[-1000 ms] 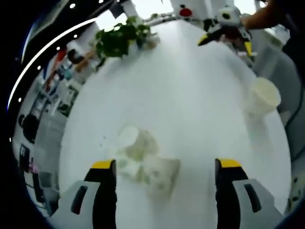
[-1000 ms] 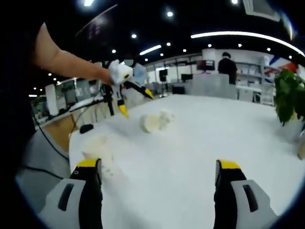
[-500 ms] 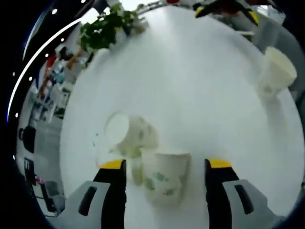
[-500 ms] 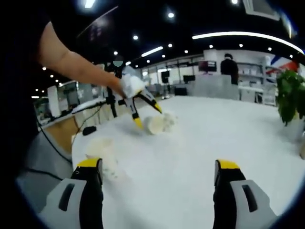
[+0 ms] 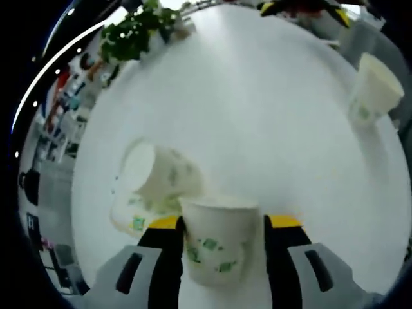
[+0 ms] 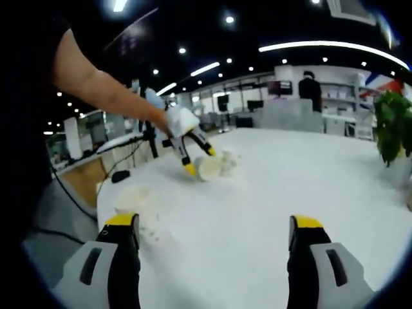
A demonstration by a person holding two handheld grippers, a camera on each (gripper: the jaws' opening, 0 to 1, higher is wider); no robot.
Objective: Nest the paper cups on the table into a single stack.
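A white paper cup with green marks [image 5: 219, 248] sits between the jaws of my left gripper [image 5: 224, 223], which press on both its sides, its rim pointing away. Just to the left lie two more cups [image 5: 158, 177] on their sides on the round white table [image 5: 270, 129]. A further cup [image 5: 373, 87] stands near the table's right edge. In the right gripper view a person's hand holds the left gripper [image 6: 198, 159] at the cluster of cups [image 6: 219, 165]. My right gripper [image 6: 214, 223] stands open above the table, with the single cup [image 6: 137, 199] blurred by its left jaw.
A green potted plant [image 5: 132, 35] [image 6: 390, 125] stands at the table's far edge. The right gripper's yellow tips [image 5: 302, 8] show at the top of the left gripper view. Desks, a cable and a standing person [image 6: 310, 90] lie beyond the table.
My left gripper has moved down onto the cluster and its jaws have narrowed until they hold one cup. The right gripper has stayed open and nearly still.
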